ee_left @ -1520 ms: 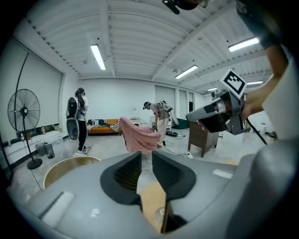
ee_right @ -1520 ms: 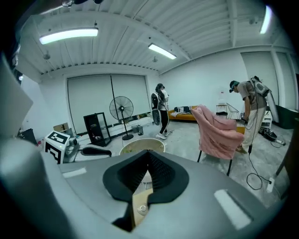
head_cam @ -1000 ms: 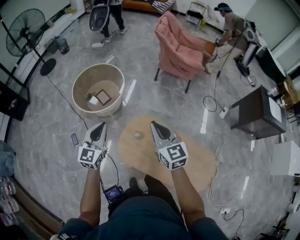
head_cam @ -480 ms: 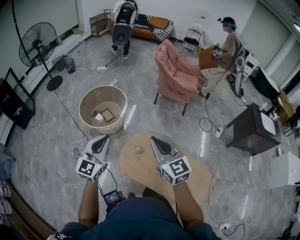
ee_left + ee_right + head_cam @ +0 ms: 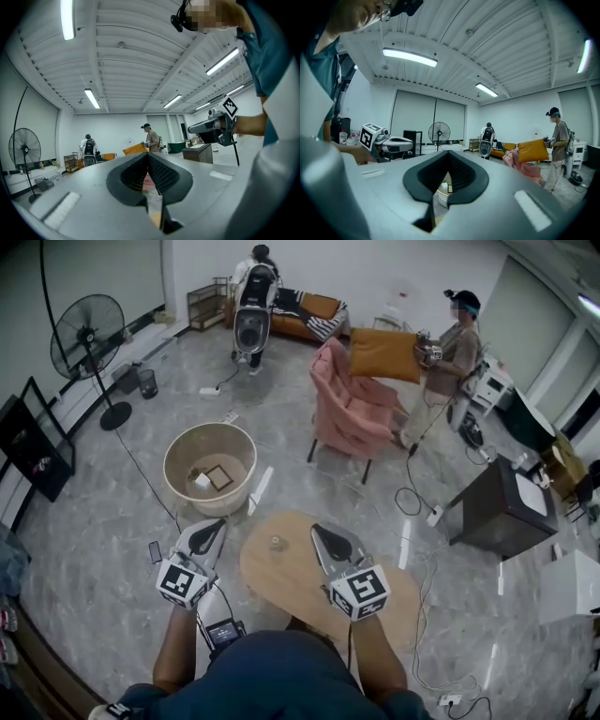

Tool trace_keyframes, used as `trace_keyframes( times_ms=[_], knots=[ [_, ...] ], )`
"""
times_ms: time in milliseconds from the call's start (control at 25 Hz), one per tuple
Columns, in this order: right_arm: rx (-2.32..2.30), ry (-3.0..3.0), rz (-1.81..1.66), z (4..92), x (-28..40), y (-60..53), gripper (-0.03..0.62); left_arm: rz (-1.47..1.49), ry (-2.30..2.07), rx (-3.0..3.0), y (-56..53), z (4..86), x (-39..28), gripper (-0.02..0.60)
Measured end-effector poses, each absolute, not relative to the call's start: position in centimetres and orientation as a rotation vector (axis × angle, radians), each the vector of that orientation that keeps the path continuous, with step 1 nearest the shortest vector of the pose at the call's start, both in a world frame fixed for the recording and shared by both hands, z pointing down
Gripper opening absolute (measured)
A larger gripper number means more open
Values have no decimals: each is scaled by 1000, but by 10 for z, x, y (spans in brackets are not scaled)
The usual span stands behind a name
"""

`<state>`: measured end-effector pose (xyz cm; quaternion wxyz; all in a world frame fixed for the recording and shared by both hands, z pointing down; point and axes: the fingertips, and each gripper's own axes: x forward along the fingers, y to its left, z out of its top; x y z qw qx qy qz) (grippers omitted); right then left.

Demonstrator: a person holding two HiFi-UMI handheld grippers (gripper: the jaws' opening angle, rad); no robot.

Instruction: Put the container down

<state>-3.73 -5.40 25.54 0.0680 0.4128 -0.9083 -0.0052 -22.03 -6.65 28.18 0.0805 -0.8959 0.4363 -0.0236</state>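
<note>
We are looking down from head height at two hand-held claws, and neither is carrying anything. The left claw [image 5: 217, 524] is pressing its jaws together on empty air, and its own view is showing the ribbed pads meeting at the tips with only the room beyond. The right claw [image 5: 319, 531] is doing the same, jaws closed and pinching nothing. Both are pointing roughly level and away from us, side by side. The tub [image 5: 212, 506], round and beige, is standing upright on the floor ahead of the left claw's tip and below it, well apart from both claws and farther from the right one. We are judging from this that the putting down is already done, and that the claws are being held closed and clear because there is nothing to grip. The tub's mouth is facing up, which is holding its load inside. A white block [image 5: 202, 481] and a flat square frame [image 5: 222, 474] are lying side by side on the bottom. A wooden table [image 5: 291, 577] is lying beneath and between the claws, nearer the right one, with a small knob [image 5: 275, 542] resting on it between the two tips, touching neither.
</note>
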Motion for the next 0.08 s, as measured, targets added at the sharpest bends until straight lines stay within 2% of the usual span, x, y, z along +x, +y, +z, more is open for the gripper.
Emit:
trace_keyframes(
  times_ms=[80],
  knots=[
    [1253,-2731,-20,255,-34,-44,3,-70,1300,-2681,-58,282,-219,-2]
  ],
)
